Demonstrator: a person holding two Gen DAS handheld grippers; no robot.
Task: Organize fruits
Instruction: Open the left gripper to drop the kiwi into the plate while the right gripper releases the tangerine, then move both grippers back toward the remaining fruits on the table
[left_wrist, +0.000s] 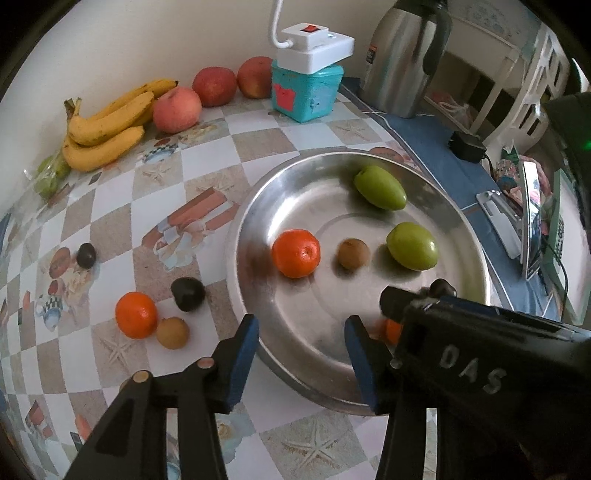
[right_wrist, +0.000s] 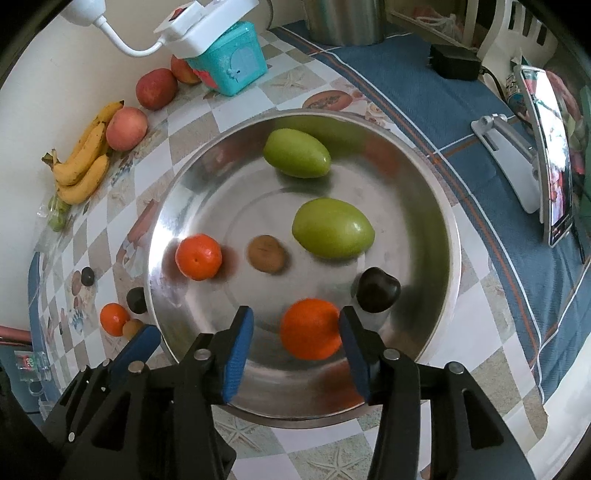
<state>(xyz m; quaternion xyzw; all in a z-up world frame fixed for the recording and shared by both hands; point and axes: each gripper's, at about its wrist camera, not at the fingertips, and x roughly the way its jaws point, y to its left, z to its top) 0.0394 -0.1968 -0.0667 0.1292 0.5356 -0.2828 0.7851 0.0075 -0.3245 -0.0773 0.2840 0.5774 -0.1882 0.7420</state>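
Both claws hang parted and empty — the right gripper straddles an orange resting in the metal bowl, the left gripper over its near rim — so lift straight up, clear of the fruit.

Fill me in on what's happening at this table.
A person with tongs in each hand is sorting fruit into a steel bowl. The right tongs stand open around an orange in the bowl; the left tongs hang open and empty over its near rim. Also in the bowl: another orange, two green fruits, a brown one and a dark one. On the table wait a third orange, a tan fruit and two dark ones.
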